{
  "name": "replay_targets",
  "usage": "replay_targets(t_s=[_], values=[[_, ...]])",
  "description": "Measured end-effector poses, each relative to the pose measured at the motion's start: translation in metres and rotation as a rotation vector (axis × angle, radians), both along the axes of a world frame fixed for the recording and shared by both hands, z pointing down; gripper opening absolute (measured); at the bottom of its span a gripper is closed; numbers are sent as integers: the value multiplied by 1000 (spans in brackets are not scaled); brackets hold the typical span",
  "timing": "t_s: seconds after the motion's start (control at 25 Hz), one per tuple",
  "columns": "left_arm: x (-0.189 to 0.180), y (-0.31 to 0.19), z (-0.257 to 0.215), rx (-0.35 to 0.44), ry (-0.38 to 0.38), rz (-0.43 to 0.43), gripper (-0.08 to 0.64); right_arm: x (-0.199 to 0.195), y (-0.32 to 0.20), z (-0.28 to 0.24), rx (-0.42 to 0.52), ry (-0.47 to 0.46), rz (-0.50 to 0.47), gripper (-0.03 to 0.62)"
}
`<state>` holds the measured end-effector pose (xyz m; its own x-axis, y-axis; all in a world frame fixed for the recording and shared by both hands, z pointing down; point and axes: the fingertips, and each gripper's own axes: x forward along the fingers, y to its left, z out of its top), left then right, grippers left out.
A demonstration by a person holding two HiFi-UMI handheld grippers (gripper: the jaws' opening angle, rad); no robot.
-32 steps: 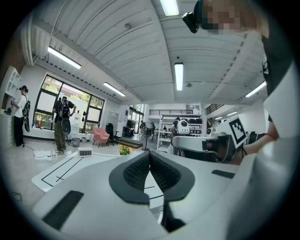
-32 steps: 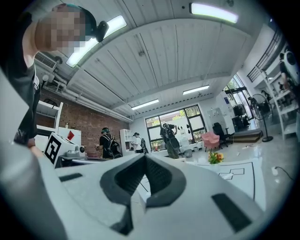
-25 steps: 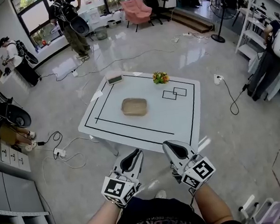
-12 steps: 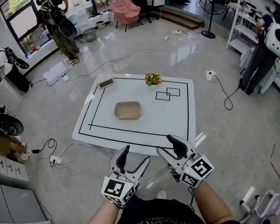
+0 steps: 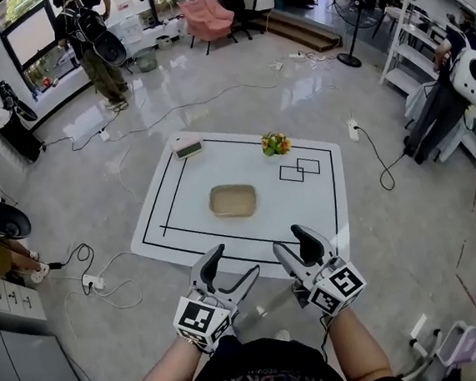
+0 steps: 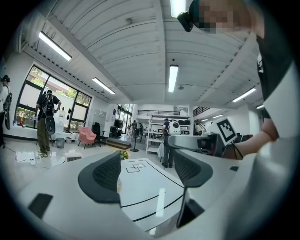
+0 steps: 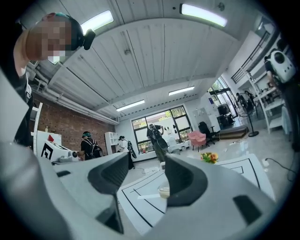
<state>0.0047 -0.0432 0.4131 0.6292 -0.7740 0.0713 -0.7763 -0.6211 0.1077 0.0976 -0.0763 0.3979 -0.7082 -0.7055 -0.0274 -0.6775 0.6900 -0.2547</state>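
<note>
White table [image 5: 307, 212], black taped outline. Tan tray [image 5: 232, 201] lies at its centre. Left gripper [image 5: 235, 263] and right gripper [image 5: 291, 241] hover by the near edge, jaws spread, nothing between (approach stage, I judge). The tray is well apart, so reaching it calls for a long forward, downward stretch.

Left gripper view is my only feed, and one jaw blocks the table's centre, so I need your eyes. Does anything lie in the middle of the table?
Observer: Yes, a shallow tan tray lies in the middle of the white table, inside the black outline.
Operator: And the jaws on my other side?
Observer: The right gripper has its jaws apart, with nothing gripped between them.
Operator: Anything to trip on at the table's left?
Observer: A white power strip lies on the floor there.
</note>
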Motion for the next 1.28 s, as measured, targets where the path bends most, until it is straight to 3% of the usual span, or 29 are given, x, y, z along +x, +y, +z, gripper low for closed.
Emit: replay_targets(t_s=[0.52, 1.28], values=[[-78, -58, 9, -15, 37, 71, 347, -70, -56, 15, -49, 43, 103, 227], [-124, -82, 9, -14, 65, 204, 347, -91, -93, 39, -126, 74, 282, 227]])
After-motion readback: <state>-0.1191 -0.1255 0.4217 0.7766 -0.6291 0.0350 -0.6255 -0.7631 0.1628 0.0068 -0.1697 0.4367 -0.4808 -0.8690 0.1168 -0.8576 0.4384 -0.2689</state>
